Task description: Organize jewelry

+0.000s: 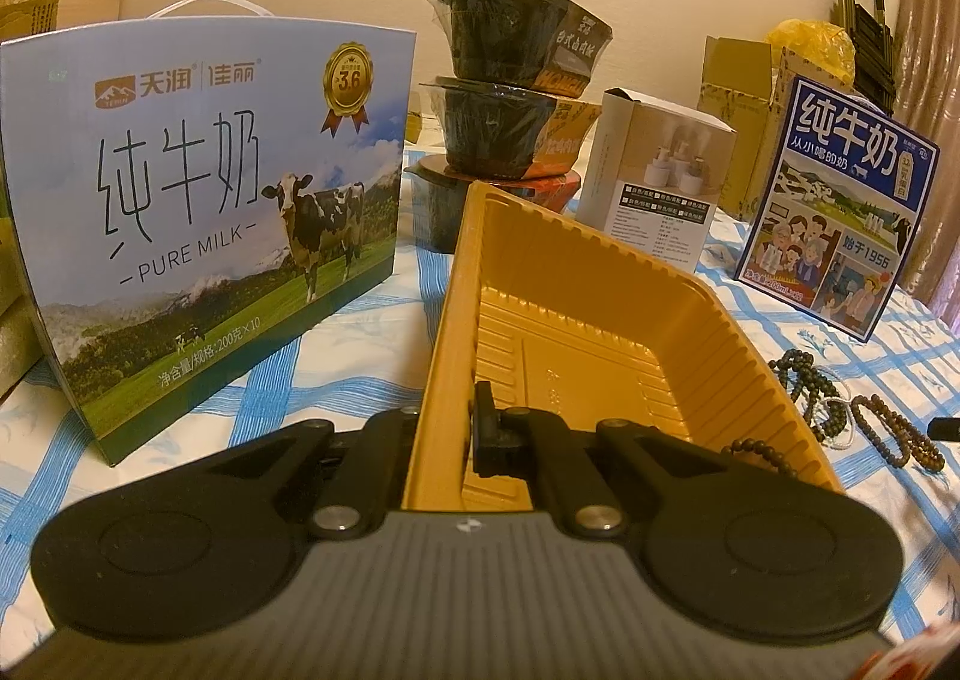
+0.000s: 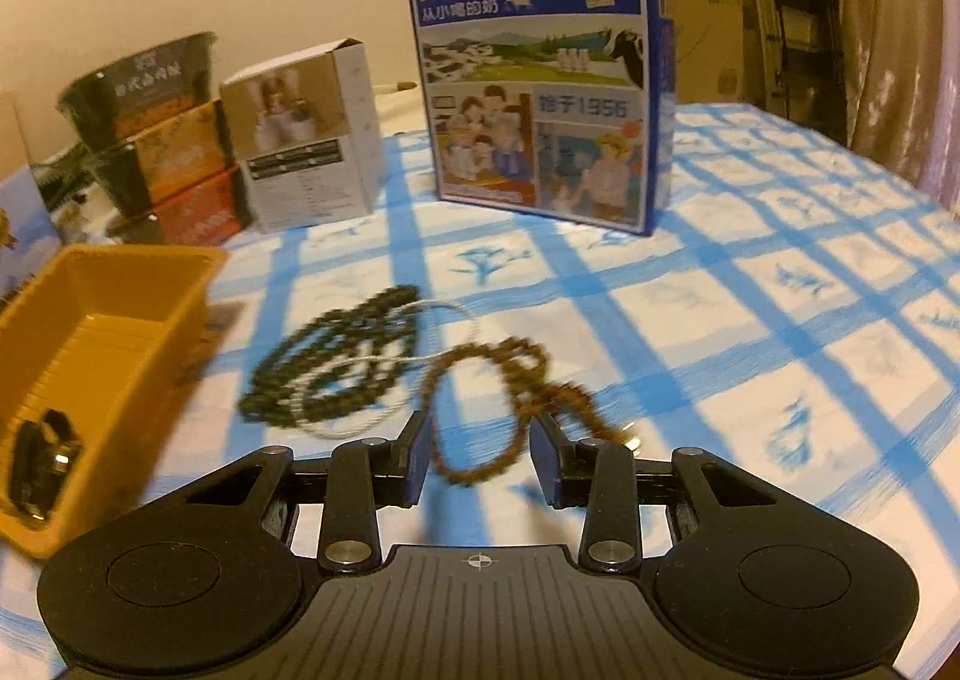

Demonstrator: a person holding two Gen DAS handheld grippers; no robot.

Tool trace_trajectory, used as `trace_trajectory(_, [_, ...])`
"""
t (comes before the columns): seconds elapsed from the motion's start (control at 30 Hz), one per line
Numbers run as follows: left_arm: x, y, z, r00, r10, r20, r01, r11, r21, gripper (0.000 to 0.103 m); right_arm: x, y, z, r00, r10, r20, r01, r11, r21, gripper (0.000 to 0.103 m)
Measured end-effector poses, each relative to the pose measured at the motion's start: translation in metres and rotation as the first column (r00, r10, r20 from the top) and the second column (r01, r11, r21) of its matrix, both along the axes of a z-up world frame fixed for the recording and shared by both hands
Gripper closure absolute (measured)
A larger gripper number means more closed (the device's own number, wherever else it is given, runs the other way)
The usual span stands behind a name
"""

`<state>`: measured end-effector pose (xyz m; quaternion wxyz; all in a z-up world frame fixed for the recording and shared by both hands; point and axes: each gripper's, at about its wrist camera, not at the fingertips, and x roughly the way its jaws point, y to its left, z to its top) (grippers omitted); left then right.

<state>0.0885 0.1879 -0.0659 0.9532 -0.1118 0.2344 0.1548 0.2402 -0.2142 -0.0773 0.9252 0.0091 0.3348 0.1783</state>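
Bead strings wait beside a clamped tray

The left gripper (image 1: 447, 434) has its jaws clamped on the yellow tray's (image 1: 558, 272) wall; the right gripper's (image 2: 480, 458) jaws stand apart over the brown bead bracelet (image 2: 480, 410) on the checked bench (image 2: 750, 290), beside the dark bead necklace (image 2: 336, 356).

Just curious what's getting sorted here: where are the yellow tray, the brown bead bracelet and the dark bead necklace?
yellow tray (image 1: 600, 284), left wrist view, inner far wall
brown bead bracelet (image 2: 474, 473), right wrist view, near loop
dark bead necklace (image 2: 336, 350), right wrist view, middle of pile
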Motion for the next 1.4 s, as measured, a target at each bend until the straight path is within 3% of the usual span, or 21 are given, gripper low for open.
trace_trajectory(0.13, [0.000,0.000,0.000,1.000,0.001,0.001,-0.001,1.000,-0.001,0.100,0.017,-0.006,-0.005,0.999,0.025,0.025,-0.023,0.997,-0.079,0.066])
trace_trajectory(0.33, [0.000,0.000,0.000,1.000,0.000,0.000,0.000,1.000,0.000,0.100,0.041,-0.008,-0.019,0.996,0.087,0.017,-0.081,0.972,-0.220,0.078])
trace_trajectory(0.6, [0.000,0.000,0.000,1.000,-0.001,0.000,0.001,1.000,0.002,0.100,0.052,-0.010,-0.036,0.991,0.133,-0.027,-0.135,0.953,-0.272,0.082])
trace_trajectory(0.67, [0.000,0.000,-0.001,1.000,-0.001,-0.001,0.001,1.000,0.001,0.100,0.052,-0.010,-0.037,0.988,0.151,-0.029,-0.153,0.952,-0.266,0.096])
trace_trajectory(0.8, [0.000,-0.001,0.000,1.000,-0.001,0.000,0.001,1.000,0.001,0.100,0.047,-0.004,-0.034,0.984,0.180,-0.004,-0.172,0.934,-0.314,0.096])
trace_trajectory(1.03, [0.000,-0.001,0.000,1.000,-0.002,0.000,0.002,1.000,0.002,0.100,0.034,-0.008,0.005,0.983,0.152,0.103,-0.124,0.962,-0.241,0.096])
trace_trajectory(1.4, [0.000,-0.002,0.000,1.000,-0.003,0.002,0.003,1.000,0.002,0.100,0.013,0.004,0.099,0.954,0.186,0.236,-0.168,0.981,-0.094,0.096])
